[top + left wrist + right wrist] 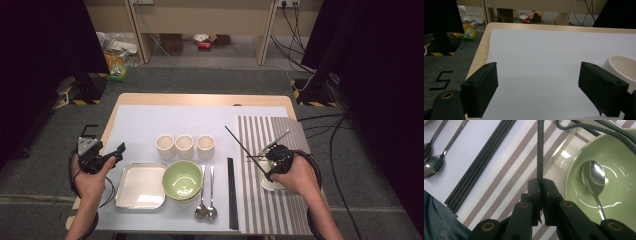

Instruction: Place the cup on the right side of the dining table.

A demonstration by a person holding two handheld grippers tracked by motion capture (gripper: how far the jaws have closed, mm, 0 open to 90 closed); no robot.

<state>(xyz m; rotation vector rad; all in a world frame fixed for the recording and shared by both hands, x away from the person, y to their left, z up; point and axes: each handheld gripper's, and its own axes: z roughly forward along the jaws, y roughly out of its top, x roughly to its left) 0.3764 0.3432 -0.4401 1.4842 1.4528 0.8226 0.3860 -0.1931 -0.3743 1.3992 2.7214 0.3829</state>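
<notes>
The table (pixel 150 99) is covered by a pale sheet (pixel 150 125), and open sheet is seen beyond the fingers of the left gripper (pixel 107 155), which are spread wide with nothing between them; in the left gripper view (pixel 537 90) only bare sheet lies in the gap, with the table's wooden edge beyond the fingers to the left and far ahead. A cream cup (pixel 624 67) stands just behind the finger at the right of that view.

A striped mat (pixel 270 200) lies under the right gripper (pixel 272 162). Just beside its fingers a steel tray (pixel 564 162) is seen, carrying a green bowl (pixel 609 185) with a spoon (pixel 594 177) in it.

The fingers of the right gripper (pixel 541 192) are closed narrowly on one black chopstick (pixel 540 150), which is held by its end and runs straight out ahead of them, clear of the mat. To the left of the fingers, across open mat, the remaining black chopsticks (pixel 481 162) lie along the mat's edge, with two spoons (pixel 434 162) farther out on the sheet.
</notes>
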